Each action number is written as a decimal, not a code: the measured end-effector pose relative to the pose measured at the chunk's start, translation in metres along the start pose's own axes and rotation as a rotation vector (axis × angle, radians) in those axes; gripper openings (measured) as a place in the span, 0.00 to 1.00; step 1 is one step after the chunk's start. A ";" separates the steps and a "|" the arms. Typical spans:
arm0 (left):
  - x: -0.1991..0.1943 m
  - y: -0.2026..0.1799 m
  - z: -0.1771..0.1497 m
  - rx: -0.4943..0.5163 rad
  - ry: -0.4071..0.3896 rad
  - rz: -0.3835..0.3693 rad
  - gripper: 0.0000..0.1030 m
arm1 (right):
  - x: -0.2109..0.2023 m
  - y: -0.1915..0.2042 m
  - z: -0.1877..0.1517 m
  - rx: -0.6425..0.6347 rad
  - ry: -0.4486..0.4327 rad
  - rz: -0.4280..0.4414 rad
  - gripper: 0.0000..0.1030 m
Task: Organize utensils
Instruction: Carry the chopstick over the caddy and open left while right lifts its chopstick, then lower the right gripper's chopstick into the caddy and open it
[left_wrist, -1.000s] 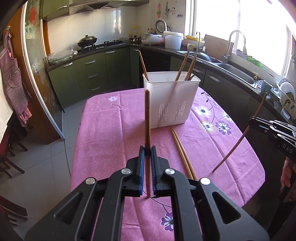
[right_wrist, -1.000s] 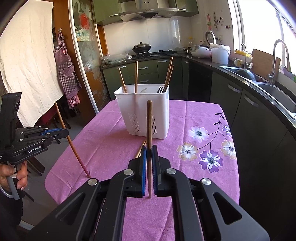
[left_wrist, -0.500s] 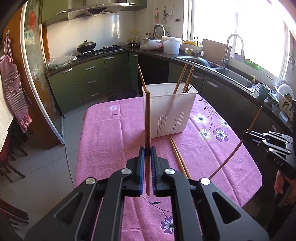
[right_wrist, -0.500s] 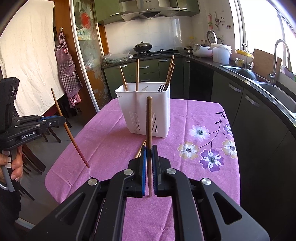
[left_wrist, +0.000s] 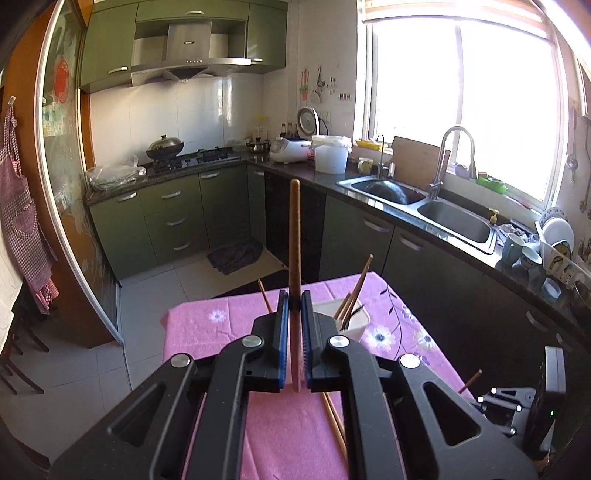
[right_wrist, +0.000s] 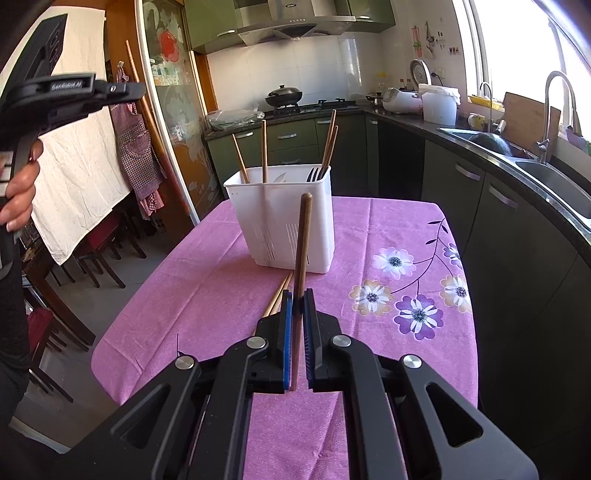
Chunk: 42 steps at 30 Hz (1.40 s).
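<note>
Green kitchen, pink table (right_wrist: 207, 295). My left fingers (left_wrist: 291, 306) and right fingers (right_wrist: 297, 301) each pinch a chopstick (left_wrist: 294, 236) upright, presumably for dropping end-first into the white holder (right_wrist: 280, 218) ahead; two more lie below.

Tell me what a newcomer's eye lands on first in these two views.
Each view is filled by a black gripper clamping a brown wooden chopstick: the left gripper with its chopstick raised high, the right gripper with its chopstick over the pink flowered tablecloth. Behind stands a white plastic utensil holder with chopsticks already in it.
</note>
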<state>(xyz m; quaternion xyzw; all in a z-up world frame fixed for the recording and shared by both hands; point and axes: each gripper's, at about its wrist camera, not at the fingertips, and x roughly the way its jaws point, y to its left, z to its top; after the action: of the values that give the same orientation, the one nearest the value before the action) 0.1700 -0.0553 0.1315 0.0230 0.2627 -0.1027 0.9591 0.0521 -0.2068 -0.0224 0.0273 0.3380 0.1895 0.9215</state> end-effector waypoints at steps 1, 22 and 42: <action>0.003 -0.003 0.007 0.002 -0.016 0.003 0.06 | 0.000 -0.001 0.000 0.001 0.000 0.002 0.06; 0.085 0.000 -0.009 0.023 0.085 0.041 0.21 | -0.012 -0.003 0.038 -0.009 -0.063 0.027 0.06; -0.025 0.025 -0.076 0.019 0.040 -0.004 0.43 | 0.036 0.003 0.201 0.047 -0.311 -0.034 0.06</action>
<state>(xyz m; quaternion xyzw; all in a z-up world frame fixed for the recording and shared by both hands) 0.1160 -0.0189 0.0785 0.0337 0.2810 -0.1066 0.9532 0.2037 -0.1755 0.1112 0.0722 0.1961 0.1596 0.9648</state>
